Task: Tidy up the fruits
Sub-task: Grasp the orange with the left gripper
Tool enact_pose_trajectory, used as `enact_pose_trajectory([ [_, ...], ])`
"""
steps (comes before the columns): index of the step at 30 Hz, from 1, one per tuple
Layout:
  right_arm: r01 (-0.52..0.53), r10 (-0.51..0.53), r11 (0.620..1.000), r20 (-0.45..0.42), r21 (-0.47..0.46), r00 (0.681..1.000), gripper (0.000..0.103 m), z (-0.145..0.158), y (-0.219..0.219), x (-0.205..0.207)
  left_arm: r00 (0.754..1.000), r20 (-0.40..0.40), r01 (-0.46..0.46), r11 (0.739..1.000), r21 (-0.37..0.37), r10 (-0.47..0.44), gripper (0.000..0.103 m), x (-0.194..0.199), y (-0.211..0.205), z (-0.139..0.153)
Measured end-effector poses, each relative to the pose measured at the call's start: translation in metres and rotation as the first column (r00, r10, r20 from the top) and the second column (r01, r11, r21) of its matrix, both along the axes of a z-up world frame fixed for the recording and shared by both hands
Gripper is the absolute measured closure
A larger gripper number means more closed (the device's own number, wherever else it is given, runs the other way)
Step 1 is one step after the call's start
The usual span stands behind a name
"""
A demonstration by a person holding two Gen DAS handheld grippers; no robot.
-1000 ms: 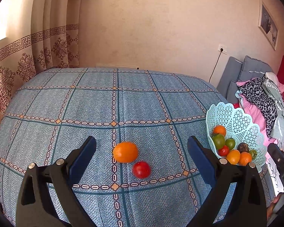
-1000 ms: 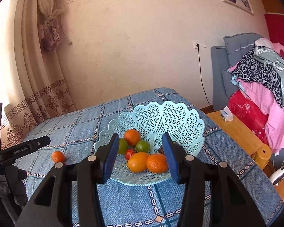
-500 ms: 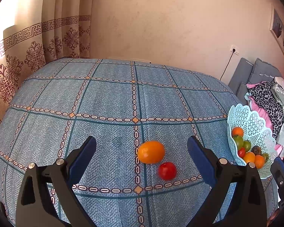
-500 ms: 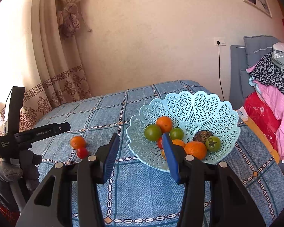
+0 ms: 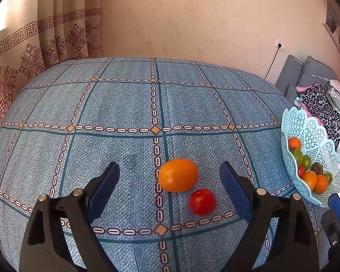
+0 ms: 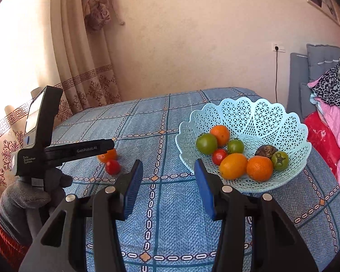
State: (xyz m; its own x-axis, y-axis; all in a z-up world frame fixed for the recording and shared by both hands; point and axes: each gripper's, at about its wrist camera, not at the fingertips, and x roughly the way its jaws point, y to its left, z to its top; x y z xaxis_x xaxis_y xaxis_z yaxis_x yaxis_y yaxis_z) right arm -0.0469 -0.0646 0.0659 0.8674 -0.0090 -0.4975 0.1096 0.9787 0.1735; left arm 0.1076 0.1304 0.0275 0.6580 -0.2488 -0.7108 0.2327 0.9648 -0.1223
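Note:
An orange (image 5: pixel 178 175) and a red tomato (image 5: pixel 202 201) lie side by side on the blue checked cloth. My left gripper (image 5: pixel 170 181) is open, its blue pads on either side of the two fruits and a little short of them. In the right wrist view the same orange (image 6: pixel 107 155) and tomato (image 6: pixel 112 166) sit partly behind the left gripper's body (image 6: pixel 56 150). A pale blue lattice basket (image 6: pixel 244 117) holds several orange, green, red and dark fruits. My right gripper (image 6: pixel 168 185) is open and empty, just left of the basket's front rim.
The basket (image 5: pixel 315 136) stands at the table's right edge in the left wrist view. A patterned curtain (image 5: pixel 34 52) hangs at the left. Piled clothes (image 6: pixel 328 104) and grey cushions lie to the right. A gloved hand (image 6: pixel 22 199) holds the left gripper.
My left gripper has come closer to the orange and tomato, which now sit between its pads. My right gripper has swung left, so the basket has shifted to the right of its view.

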Motion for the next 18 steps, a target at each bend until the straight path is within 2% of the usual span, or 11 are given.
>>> enact_pose_trajectory([
  [2, -0.006, 0.006, 1.0, -0.005, -0.001, 1.0, 0.055, -0.001, 0.002, 0.001, 1.0, -0.008, 0.007, 1.0, 0.001, -0.007, 0.018, 0.002, -0.002, -0.002],
  [8, -0.022, 0.022, 1.0, -0.022, -0.01, 1.0, 0.055, -0.005, 0.007, 0.004, 0.999, -0.029, 0.029, 1.0, 0.008, -0.029, 0.035, 0.011, -0.009, -0.01],
  [12, -0.033, 0.032, 0.999, -0.036, -0.018, 0.999, 0.055, -0.008, 0.011, 0.006, 0.998, -0.052, 0.044, 0.999, 0.008, -0.043, 0.052, 0.016, -0.012, -0.018],
  [13, -0.036, 0.035, 0.999, -0.041, -0.019, 0.999, 0.055, -0.009, 0.012, 0.007, 0.997, -0.059, 0.047, 0.999, 0.005, -0.046, 0.059, 0.017, -0.012, -0.02],
  [18, -0.056, 0.056, 0.998, -0.066, -0.009, 0.996, 0.055, -0.014, 0.015, 0.011, 0.996, -0.066, 0.057, 0.998, -0.017, -0.058, 0.06, 0.017, -0.007, -0.023],
])
